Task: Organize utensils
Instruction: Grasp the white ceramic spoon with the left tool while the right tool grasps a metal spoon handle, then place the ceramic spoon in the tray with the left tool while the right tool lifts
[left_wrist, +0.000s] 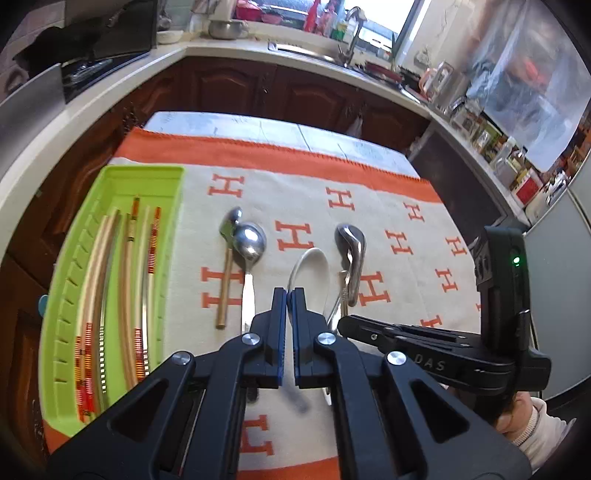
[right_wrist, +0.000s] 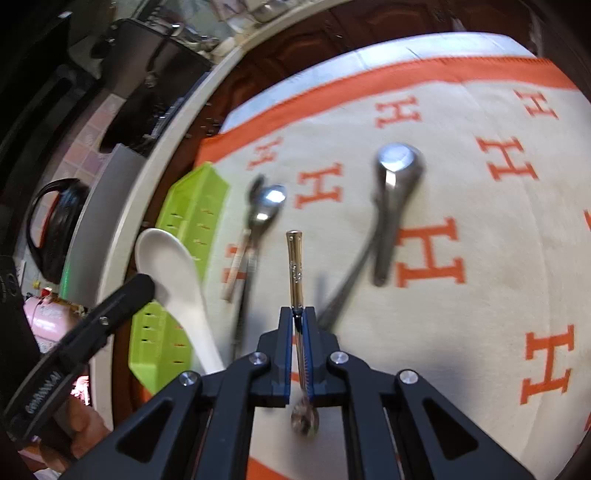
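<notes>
Right gripper (right_wrist: 296, 314) jaws clamped on a small metal spoon (right_wrist: 295, 266); left gripper (left_wrist: 289, 295) jaws pinch a white spoon (left_wrist: 310, 269), both above the cloth. Next, I'd judge: carry them to the green tray (left_wrist: 122, 173) at the bench's left edge, beside the chopsticks (left_wrist: 99, 266).

Left black two-finger gripper (left_wrist: 289, 295): blue-padded jaws nearly together, clamped on the handle of a white ceramic spoon (right_wrist: 173, 273), held low and pointing forward. Right black two-finger gripper (right_wrist: 297, 314): jaws pinched on a slim gold-handled metal spoon (right_wrist: 295, 266), handle pointing forward, bowl back beneath the jaws. A hand (left_wrist: 517, 410) in a white sleeve grips its handle.
</notes>
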